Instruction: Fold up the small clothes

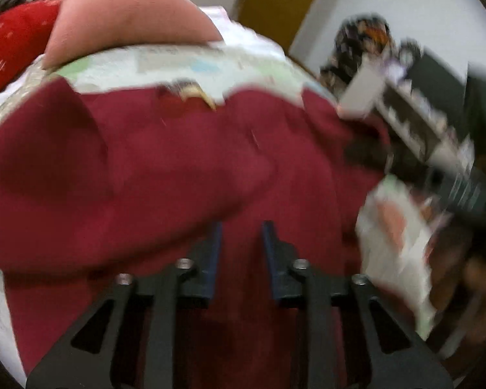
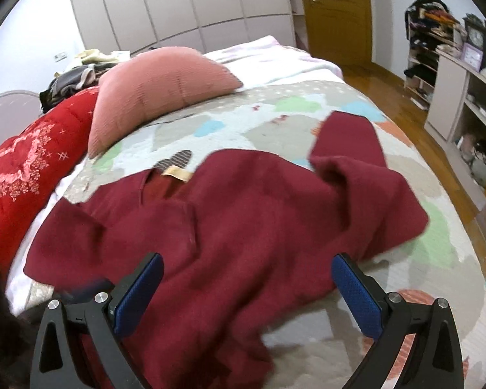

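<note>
A dark red knitted top (image 2: 243,214) lies spread on the patchwork bedspread (image 2: 437,249), collar with a beige label (image 2: 178,173) at the far side, one sleeve folded up at the right. My right gripper (image 2: 248,288) is open and empty, just above the top's near hem. In the blurred left wrist view the top (image 1: 178,168) fills the frame. My left gripper (image 1: 241,253) has its fingers close together with the red cloth between them, lifting a fold.
A pink cushion (image 2: 158,94) and a red quilt (image 2: 26,165) lie at the bed's far left. A pile of clothes (image 2: 77,77) sits behind them. White shelves (image 2: 463,90) and wooden floor (image 2: 388,87) are to the right.
</note>
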The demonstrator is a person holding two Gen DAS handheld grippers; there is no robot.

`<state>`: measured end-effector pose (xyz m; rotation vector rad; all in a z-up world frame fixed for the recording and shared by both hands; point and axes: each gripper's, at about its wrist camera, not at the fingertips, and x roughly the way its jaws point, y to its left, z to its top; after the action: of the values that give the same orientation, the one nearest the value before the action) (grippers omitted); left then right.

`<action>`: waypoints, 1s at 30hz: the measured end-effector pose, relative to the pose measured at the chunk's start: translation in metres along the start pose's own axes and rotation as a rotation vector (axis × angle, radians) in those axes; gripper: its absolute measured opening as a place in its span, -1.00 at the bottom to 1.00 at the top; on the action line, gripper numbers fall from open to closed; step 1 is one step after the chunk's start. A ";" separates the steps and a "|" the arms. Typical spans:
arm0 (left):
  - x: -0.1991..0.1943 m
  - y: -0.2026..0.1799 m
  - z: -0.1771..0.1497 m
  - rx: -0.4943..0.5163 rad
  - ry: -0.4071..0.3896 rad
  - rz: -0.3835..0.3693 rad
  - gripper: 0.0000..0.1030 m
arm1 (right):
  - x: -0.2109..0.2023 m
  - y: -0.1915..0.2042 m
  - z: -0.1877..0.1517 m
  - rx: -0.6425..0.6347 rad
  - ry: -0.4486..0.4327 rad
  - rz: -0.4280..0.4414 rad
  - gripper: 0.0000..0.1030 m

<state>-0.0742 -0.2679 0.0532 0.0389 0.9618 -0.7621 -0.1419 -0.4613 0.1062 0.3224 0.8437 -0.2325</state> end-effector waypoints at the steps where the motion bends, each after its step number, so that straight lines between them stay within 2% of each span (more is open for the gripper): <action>1: -0.004 -0.005 -0.004 0.018 0.007 0.002 -0.27 | -0.002 -0.004 -0.002 0.000 0.001 -0.004 1.00; 5: -0.047 -0.010 -0.012 0.050 -0.026 -0.022 -0.07 | -0.007 -0.008 -0.007 -0.023 -0.008 -0.006 1.00; 7: -0.077 0.001 -0.013 0.064 -0.082 0.037 0.19 | -0.007 -0.006 -0.008 -0.032 -0.014 0.014 1.00; 10: -0.111 0.028 -0.015 0.049 -0.182 0.160 0.25 | -0.001 0.005 -0.004 -0.051 -0.018 0.055 1.00; 13: -0.130 0.062 -0.010 -0.023 -0.238 0.257 0.25 | 0.012 0.030 0.006 -0.129 -0.032 0.082 1.00; 15: -0.129 0.085 -0.007 -0.096 -0.223 0.282 0.25 | 0.032 0.047 0.015 -0.195 -0.011 0.078 1.00; 17: -0.130 0.108 -0.010 -0.180 -0.221 0.278 0.25 | 0.063 0.059 0.020 -0.244 0.047 0.036 0.97; 18: -0.128 0.114 -0.013 -0.200 -0.218 0.279 0.25 | 0.077 0.061 0.020 -0.257 0.073 0.023 0.61; 19: -0.126 0.119 -0.015 -0.216 -0.211 0.283 0.25 | 0.093 0.062 0.018 -0.265 0.113 0.041 -0.16; 20: -0.122 0.123 -0.017 -0.221 -0.199 0.299 0.25 | 0.102 0.061 0.017 -0.246 0.149 0.082 -0.31; 21: -0.119 0.123 -0.017 -0.219 -0.194 0.313 0.25 | 0.103 0.058 0.018 -0.215 0.149 0.113 -0.49; 22: -0.119 0.124 -0.020 -0.216 -0.190 0.329 0.25 | 0.096 0.054 0.022 -0.195 0.120 0.132 -0.81; 23: -0.117 0.125 -0.021 -0.213 -0.186 0.346 0.25 | 0.090 0.054 0.025 -0.204 0.105 0.131 -0.91; 26: -0.112 0.130 -0.026 -0.237 -0.184 0.355 0.25 | 0.054 0.048 0.037 -0.215 0.008 0.159 -0.93; 27: -0.112 0.131 -0.028 -0.249 -0.188 0.350 0.25 | 0.043 0.044 0.040 -0.223 -0.026 0.140 -0.93; 28: -0.110 0.134 -0.029 -0.257 -0.191 0.346 0.25 | 0.028 0.039 0.045 -0.243 -0.083 0.086 -0.93; 30: -0.105 0.137 -0.031 -0.271 -0.184 0.345 0.25 | 0.015 0.029 0.051 -0.250 -0.138 0.008 -0.93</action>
<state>-0.0501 -0.0949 0.0735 -0.0979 0.8466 -0.3079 -0.0877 -0.4543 0.1322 0.0746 0.7259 -0.1380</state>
